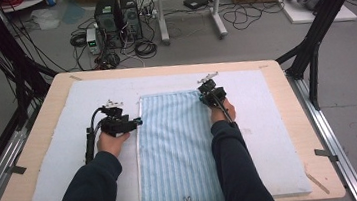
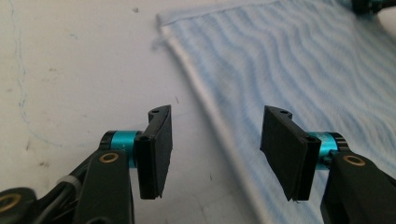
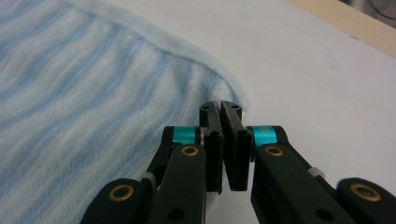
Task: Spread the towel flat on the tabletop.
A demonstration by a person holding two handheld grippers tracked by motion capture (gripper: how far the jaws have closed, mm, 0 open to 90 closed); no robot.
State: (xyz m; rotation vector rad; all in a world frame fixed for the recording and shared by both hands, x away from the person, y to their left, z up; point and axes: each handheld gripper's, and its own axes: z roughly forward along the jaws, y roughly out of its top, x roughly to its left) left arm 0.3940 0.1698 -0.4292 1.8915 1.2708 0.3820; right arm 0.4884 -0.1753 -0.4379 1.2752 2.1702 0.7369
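A blue-and-white striped towel [image 1: 176,146] lies flat down the middle of the white mat [image 1: 269,121], its near end hanging over the table's front edge. My left gripper [image 1: 137,121] sits beside the towel's left hem. In the left gripper view its jaws [image 2: 215,149] stand open over that hem, with nothing pressed between the pads, and the towel [image 2: 303,60] spreads away to the right. My right gripper [image 1: 202,96] is at the towel's far right corner. In the right gripper view its jaws [image 3: 220,109] are shut, with the towel's [image 3: 70,93] corner running into the tips.
The mat covers most of the wooden table [image 1: 45,144], leaving bare wood around it. Black frame poles [image 1: 319,25] rise at both far corners. Beyond the far edge, computer boxes [image 1: 117,16] and cables stand on the floor.
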